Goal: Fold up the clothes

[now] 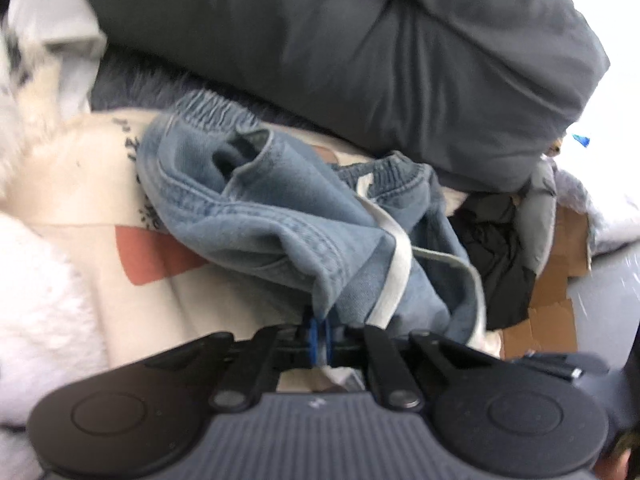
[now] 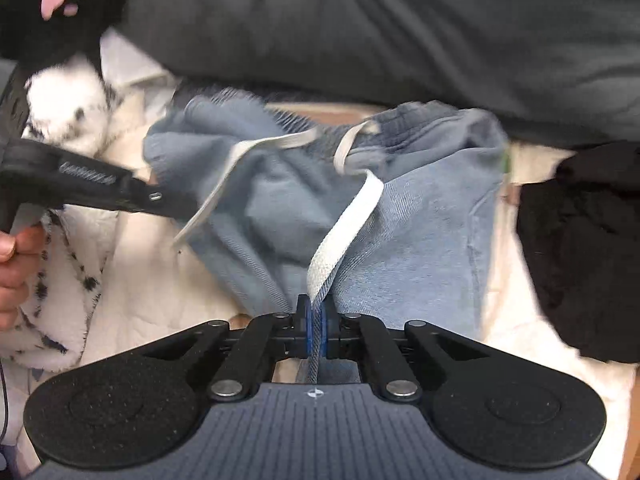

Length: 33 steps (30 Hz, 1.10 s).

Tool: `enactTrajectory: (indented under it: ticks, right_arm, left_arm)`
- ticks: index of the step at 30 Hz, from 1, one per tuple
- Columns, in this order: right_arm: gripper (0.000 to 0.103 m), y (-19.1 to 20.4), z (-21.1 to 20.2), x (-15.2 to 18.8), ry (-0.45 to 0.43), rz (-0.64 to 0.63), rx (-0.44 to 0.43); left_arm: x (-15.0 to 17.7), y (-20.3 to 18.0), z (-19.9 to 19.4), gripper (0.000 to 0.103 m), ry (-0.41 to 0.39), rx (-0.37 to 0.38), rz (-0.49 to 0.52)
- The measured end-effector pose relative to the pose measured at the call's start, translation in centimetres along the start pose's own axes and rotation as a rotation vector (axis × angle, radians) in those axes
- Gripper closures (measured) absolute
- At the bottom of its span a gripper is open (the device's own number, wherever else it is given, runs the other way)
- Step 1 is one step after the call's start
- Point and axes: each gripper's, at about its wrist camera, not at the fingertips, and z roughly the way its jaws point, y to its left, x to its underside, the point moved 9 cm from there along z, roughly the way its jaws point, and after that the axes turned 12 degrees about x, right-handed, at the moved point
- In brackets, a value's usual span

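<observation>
A pair of light blue denim shorts [image 1: 272, 216] with an elastic waistband and a white drawstring [image 1: 394, 280] lies crumpled on a cream blanket. My left gripper [image 1: 320, 330] is shut on a fold of the denim at its near edge. In the right wrist view the same shorts [image 2: 420, 220] spread ahead, and my right gripper [image 2: 316, 320] is shut on the denim together with the white drawstring [image 2: 344, 232]. The left gripper [image 2: 188, 206], held by a hand [image 2: 16, 264], reaches in from the left onto the shorts.
A big dark grey pillow [image 1: 360, 40] fills the back. A cream blanket [image 1: 80, 184] with a red patch and a white fluffy cover [image 2: 68, 100] lie to the left. Black cloth [image 2: 584, 240] sits to the right, with cardboard [image 1: 560, 300] beyond.
</observation>
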Motion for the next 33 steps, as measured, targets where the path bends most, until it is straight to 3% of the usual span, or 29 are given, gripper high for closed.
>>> enactTrajectory:
  ticks: [8, 19, 30, 33]
  right_arm:
    - [0.101, -6.5, -3.8, 0.6, 0.004, 0.035, 0.080]
    - [0.101, -14.5, -5.9, 0.7, -0.010, 0.060, 0.238]
    - [0.101, -22.2, -4.4, -1.4, -0.004, 0.016, 0.392]
    - [0.101, -23.4, -2.9, -1.6, 0.005, 0.038, 0.418]
  left_arm:
    - [-0.1, -0.4, -2.9, 0.099, 0.020, -0.008, 0.014]
    - [-2.3, 1.0, -4.6, 0.100, -0.033, -0.082, 0.027]
    - [-4.9, 3.8, -5.4, 0.099, -0.086, -0.153, 0.011]
    - [-4.8, 4.6, -4.6, 0.099, -0.066, -0.155, -0.008]
